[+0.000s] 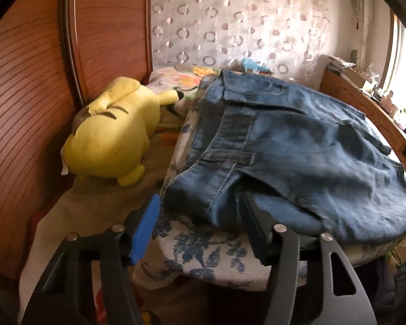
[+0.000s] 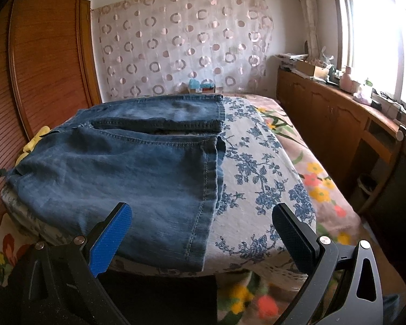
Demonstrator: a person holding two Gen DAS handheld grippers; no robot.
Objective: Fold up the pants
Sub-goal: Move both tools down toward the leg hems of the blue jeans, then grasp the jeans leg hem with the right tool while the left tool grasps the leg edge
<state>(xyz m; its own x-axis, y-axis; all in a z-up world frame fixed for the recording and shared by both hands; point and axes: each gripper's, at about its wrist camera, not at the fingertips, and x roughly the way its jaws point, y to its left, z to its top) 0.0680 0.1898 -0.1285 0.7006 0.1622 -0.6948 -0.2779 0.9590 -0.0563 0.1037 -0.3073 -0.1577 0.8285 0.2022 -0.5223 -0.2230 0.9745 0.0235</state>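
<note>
Black fingers with blue pads fill the bottom of both wrist views; your left gripper [image 1: 200, 224] has its jaws apart, about half way, and the near left corner of the jeans [image 1: 297, 146] sits between them; the dark right finger lies against the denim fold, the blue pad stands just beside the cloth, so I cannot say that they are pinching it yet. Your right gripper [image 2: 203, 233] has its jaws wide apart and holds nothing; the hem edge of the jeans [image 2: 121, 168] hangs just in front of them, nearer to the blue left pad. You find the jeans already folded over, lying on the raised cushion with blue flowers [image 2: 257, 162], which rests on the bed [image 2: 319, 173]; their long axis runs across both views, from the waist side at your left hand to the hems at your right hand. I judge that the coming fold needs both near corners taken, and your left hand is the closer one. On the left, the yellow plush toy [image 1: 113, 135] lies near the cushion and the wooden wardrobe [image 1: 21, 108] is just behind it, so room is narrow there; on the right, the flowered cloth is bare beside the hems and gives you open room; the wooden cabinet [image 2: 324, 113] stays well apart.
</note>
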